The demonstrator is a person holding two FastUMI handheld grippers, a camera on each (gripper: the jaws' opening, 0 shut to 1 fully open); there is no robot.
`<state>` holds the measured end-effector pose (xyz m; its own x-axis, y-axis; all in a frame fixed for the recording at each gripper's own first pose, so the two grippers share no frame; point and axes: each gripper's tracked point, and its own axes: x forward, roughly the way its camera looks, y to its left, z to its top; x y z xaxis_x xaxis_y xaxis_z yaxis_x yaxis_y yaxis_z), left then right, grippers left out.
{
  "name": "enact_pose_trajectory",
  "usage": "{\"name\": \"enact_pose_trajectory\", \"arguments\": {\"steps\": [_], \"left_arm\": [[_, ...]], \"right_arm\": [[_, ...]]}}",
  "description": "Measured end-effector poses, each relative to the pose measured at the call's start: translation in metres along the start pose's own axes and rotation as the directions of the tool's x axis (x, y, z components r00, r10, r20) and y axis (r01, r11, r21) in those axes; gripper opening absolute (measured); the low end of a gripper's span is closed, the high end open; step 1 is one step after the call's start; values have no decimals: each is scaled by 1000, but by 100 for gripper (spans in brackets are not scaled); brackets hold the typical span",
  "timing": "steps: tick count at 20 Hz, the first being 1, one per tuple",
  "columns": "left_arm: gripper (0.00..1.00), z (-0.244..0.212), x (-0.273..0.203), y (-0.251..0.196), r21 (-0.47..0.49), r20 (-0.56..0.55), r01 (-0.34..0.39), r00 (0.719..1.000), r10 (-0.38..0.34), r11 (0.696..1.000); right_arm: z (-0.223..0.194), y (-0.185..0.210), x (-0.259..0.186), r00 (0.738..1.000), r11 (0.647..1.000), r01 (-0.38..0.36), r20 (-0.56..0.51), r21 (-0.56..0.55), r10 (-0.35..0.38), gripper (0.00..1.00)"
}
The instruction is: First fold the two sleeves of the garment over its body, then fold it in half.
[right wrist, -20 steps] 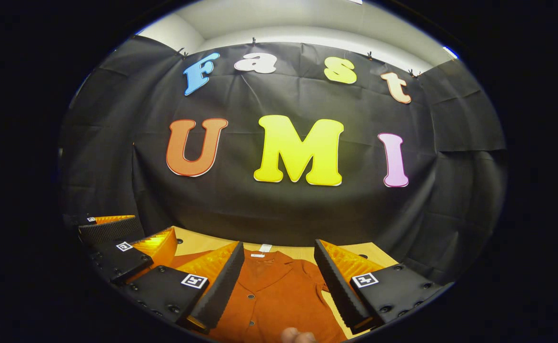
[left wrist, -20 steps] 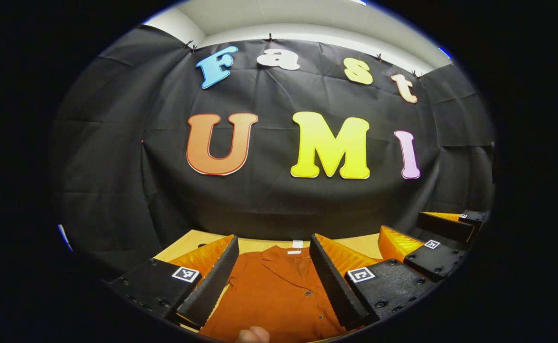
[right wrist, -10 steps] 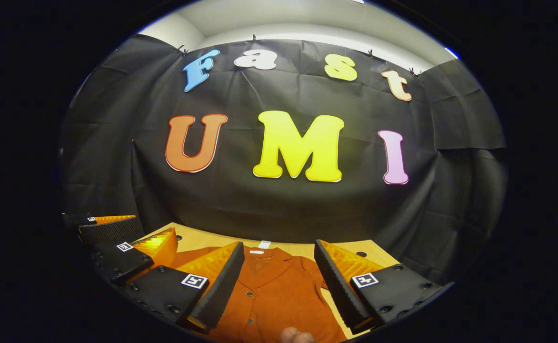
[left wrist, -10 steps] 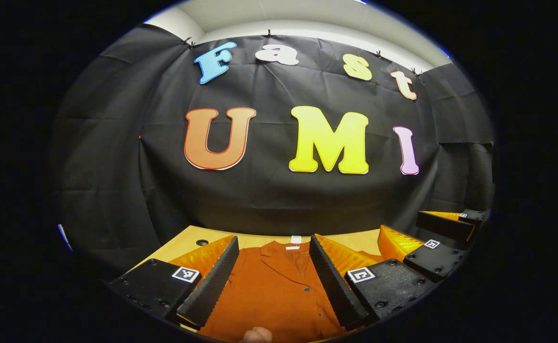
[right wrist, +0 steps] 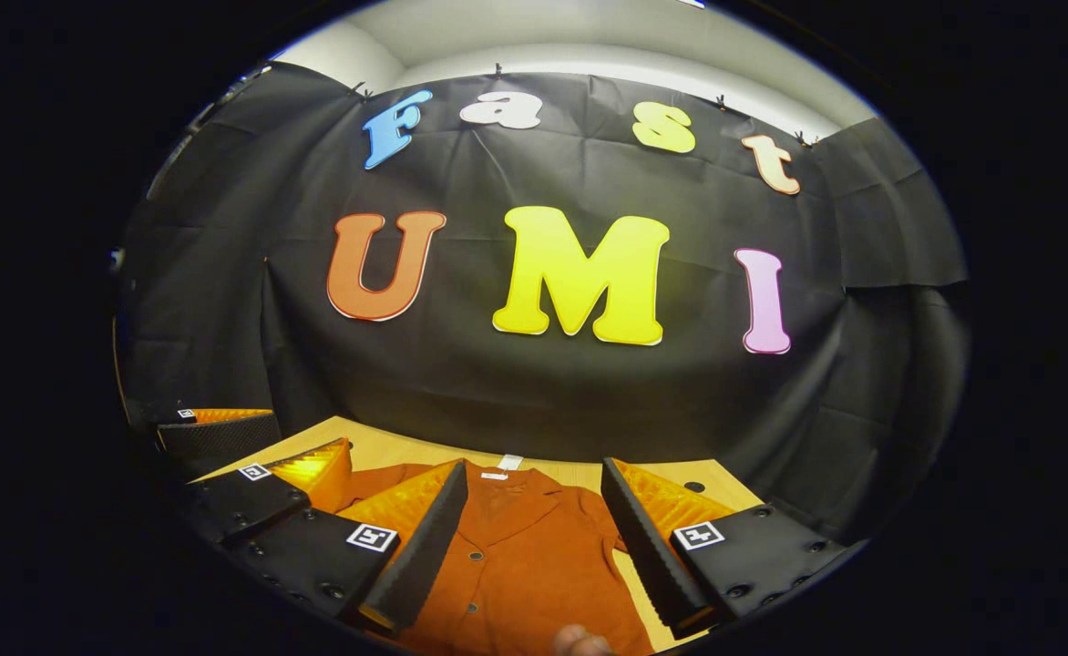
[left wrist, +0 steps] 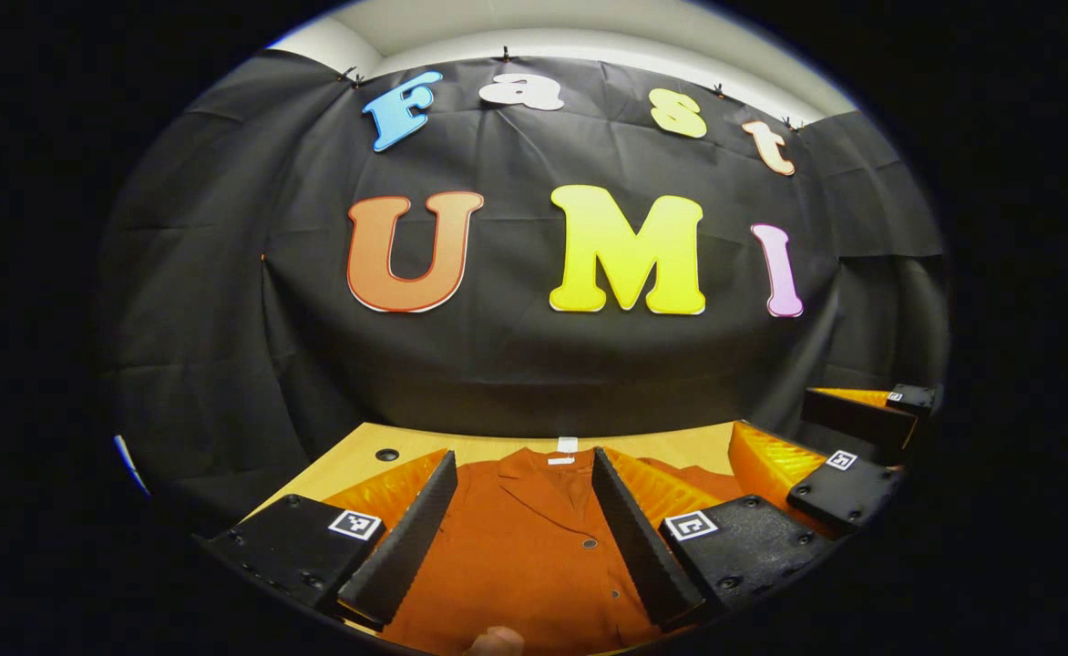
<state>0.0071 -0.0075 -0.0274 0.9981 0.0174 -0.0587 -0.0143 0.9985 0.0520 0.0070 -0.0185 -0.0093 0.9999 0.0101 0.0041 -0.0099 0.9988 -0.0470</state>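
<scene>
Garment [left wrist: 525, 547] laid flat on the wooden table [left wrist: 365, 456], collar toward the black cloth wall.

Both tools are held above the near part of the rust-orange, buttoned garment, which is seen between the wide-spread fingers of the left gripper [left wrist: 520, 533] in the left gripper view and between those of the right gripper [right wrist: 534, 538] in the right gripper view. Nothing is gripped by either. A small white tag [right wrist: 509, 463] is seen at the collar. The right gripper is seen at the right edge of the left gripper view, the left gripper at the left edge of the right gripper view. A fingertip [left wrist: 495, 640] is seen at the bottom edge.
</scene>
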Motion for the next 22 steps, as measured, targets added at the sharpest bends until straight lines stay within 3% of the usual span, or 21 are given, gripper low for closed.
{"name": "enact_pose_trajectory", "arguments": {"steps": [4, 8, 15, 18, 22], "left_arm": [[96, -12, 3, -12, -34, -44, -23, 999, 22, 999], [97, -26, 0, -24, -51, -101, -52, 994, 47, 997], [97, -65, -26, -34, -31, -202, -120, 973, 111, 992], [97, -78, -37, -36, -40, -245, -143, 961, 129, 989], [97, -84, -51, -41, 12, -252, -147, 957, 145, 989]], "right_arm": [[-9, -38, 8, 999, 999, 16, -39, 35, -14, 94], [-25, -109, 28, 988, 991, 106, -118, 83, -96, 94], [-76, -236, 61, 937, 959, 251, -281, 128, -208, 94], [-118, -281, 69, 886, 952, 291, -403, 96, -230, 94], [-187, -329, 71, 767, 934, 342, -606, 108, -210, 94]]}}
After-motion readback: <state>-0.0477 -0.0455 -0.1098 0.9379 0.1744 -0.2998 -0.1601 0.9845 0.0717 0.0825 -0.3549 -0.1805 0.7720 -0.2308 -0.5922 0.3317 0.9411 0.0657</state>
